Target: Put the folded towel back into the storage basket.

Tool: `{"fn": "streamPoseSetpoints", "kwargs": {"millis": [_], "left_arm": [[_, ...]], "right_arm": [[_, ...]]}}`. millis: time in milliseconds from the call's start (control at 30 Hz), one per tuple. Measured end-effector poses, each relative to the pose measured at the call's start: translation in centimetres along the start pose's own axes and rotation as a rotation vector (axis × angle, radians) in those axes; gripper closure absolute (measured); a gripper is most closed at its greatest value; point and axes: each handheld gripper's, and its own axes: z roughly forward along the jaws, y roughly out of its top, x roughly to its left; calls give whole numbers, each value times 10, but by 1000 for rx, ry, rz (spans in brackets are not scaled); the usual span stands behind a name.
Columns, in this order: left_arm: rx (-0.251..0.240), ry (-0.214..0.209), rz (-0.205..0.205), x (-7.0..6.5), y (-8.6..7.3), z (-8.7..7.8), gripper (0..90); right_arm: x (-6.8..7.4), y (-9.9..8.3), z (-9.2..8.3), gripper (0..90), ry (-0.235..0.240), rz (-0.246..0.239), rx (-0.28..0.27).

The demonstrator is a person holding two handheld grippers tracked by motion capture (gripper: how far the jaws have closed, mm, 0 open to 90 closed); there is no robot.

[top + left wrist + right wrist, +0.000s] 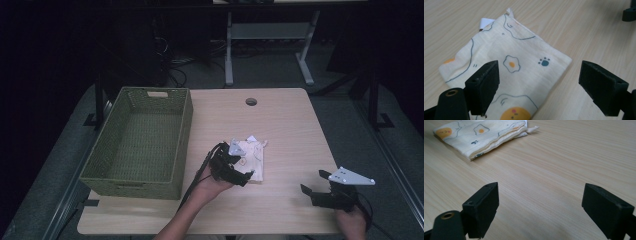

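Pale wooden table (290,130): left gripper (539,82) poised wide open over folded egg-print cloth (506,67), right gripper (540,210) agape nearby, green basket (137,145) alongside

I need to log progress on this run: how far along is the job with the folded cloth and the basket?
Done: the egg-print cloth lies folded flat on the table. In hand: the open left gripper hovers over its corner, grasping nothing. Left: the green woven basket holds nothing, so probably gripping and moving the cloth. The right gripper waits open, apart.
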Motion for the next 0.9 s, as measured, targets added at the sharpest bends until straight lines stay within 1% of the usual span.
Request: {"fn": "streamPoseSetpoints", "kwargs": {"millis": [33, 67, 100, 133, 167, 200, 267, 333, 433, 467, 500, 567, 600, 633, 667, 700, 733, 767, 800, 833, 900], "left_arm": [[2, 1, -4, 1, 1, 3, 172], [14, -6, -14, 3, 3, 9, 175], [14, -6, -14, 3, 3, 9, 194], [14, -6, -20, 5, 4, 13, 194], [19, -9, -31, 6, 4, 15, 201], [34, -5, -36, 9, 6, 19, 203], [39, 2, -33, 10, 7, 22, 210], [38, 4, -46, 13, 8, 26, 219], [66, 11, -56, 19, 10, 32, 232], [68, 18, -58, 20, 11, 35, 237], [72, 23, -63, 22, 11, 36, 244], [70, 8, -85, 26, 11, 38, 278], [71, 18, -93, 28, 12, 40, 296], [77, 28, -86, 29, 12, 41, 296], [86, 23, -85, 31, 11, 44, 326], [86, 23, -85, 31, 11, 44, 334], [106, 40, -85, 31, 11, 49, 336], [106, 40, -85, 31, 11, 49, 339], [126, 41, -102, 33, 12, 55, 340], [126, 41, -102, 33, 12, 55, 339], [130, 31, -135, 35, 10, 58, 336]], "right_arm": [[0, 0, 0, 136, -1, -1, 0], [1, 0, 1, 136, 7, 0, 2], [1, 0, 1, 136, 7, 0, 2], [2, 0, 1, 136, 5, -6, 3], [2, 0, 1, 136, 5, -7, 4], [2, 0, 1, 136, 8, -5, 4], [2, 1, 1, 136, 8, -5, 3], [2, 1, 1, 136, 7, -8, 3], [3, 0, 1, 136, 11, -10, 3], [3, 0, 1, 136, 11, -11, 5], [3, 0, 1, 136, 11, -12, 6], [3, 0, 1, 136, 11, -8, 6], [3, 0, 1, 136, 12, -8, 0], [3, 0, 1, 136, 12, -8, 0], [4, 1, 0, 136, 13, -15, -6], [4, 1, 0, 136, 13, -15, -6], [5, 1, -1, 136, 21, -21, -7], [5, 1, -1, 136, 21, -21, -7], [5, 1, 0, 136, 18, -28, -1], [5, 1, 0, 136, 18, -28, -1], [6, 1, 0, 136, 19, -28, -2]]}}
